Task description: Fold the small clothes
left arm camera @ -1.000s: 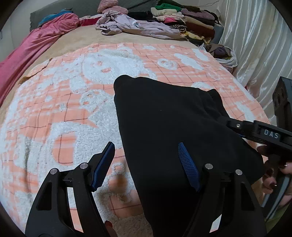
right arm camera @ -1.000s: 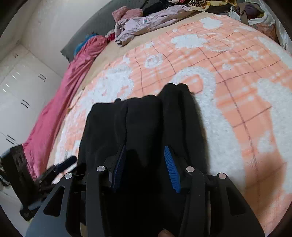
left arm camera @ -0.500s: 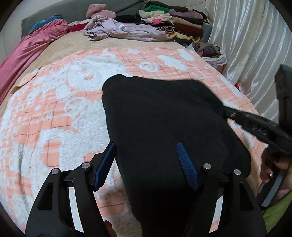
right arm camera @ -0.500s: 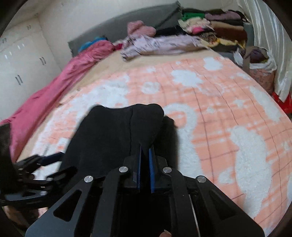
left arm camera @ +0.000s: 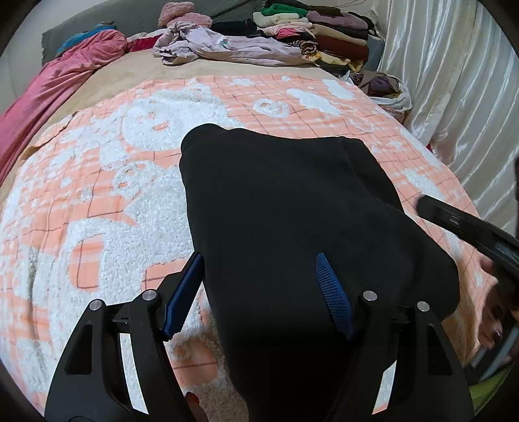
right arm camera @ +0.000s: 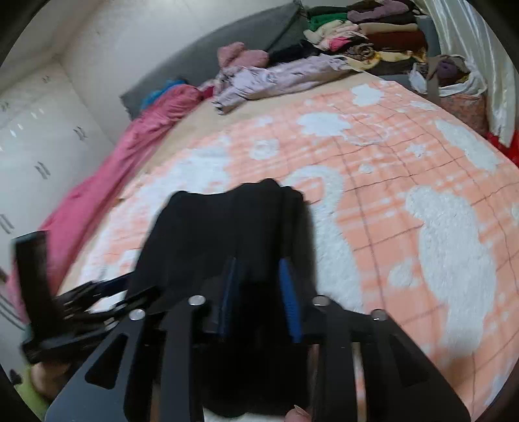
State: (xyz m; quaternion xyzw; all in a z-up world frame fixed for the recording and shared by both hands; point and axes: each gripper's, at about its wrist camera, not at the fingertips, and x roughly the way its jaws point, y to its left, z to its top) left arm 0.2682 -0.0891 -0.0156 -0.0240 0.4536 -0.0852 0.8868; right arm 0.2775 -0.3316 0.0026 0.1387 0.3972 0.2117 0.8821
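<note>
A black garment (left arm camera: 292, 227) lies folded on the orange and white blanket (left arm camera: 97, 194). My left gripper (left arm camera: 259, 276) is open; its near edge sits between the fingers, with the left pad (left arm camera: 183, 292) over the blanket and the right pad (left arm camera: 334, 298) over the cloth. In the right wrist view the garment (right arm camera: 211, 233) lies under my right gripper (right arm camera: 259, 285), which is open, its blue pads apart just above the cloth. The right gripper also shows at the right edge of the left wrist view (left arm camera: 470, 230).
A pile of folded clothes (left arm camera: 308, 29) and a lilac garment (left arm camera: 227, 45) lie at the far end of the bed. A pink cover (left arm camera: 58, 81) runs along the left side. A white curtain (left arm camera: 454, 81) hangs on the right. White wardrobes (right arm camera: 29, 146) stand beyond the bed.
The right gripper closed on the garment's edge half a second ago and has now opened, letting go of it. The garment lies flatter and smoother. The left gripper stayed open.
</note>
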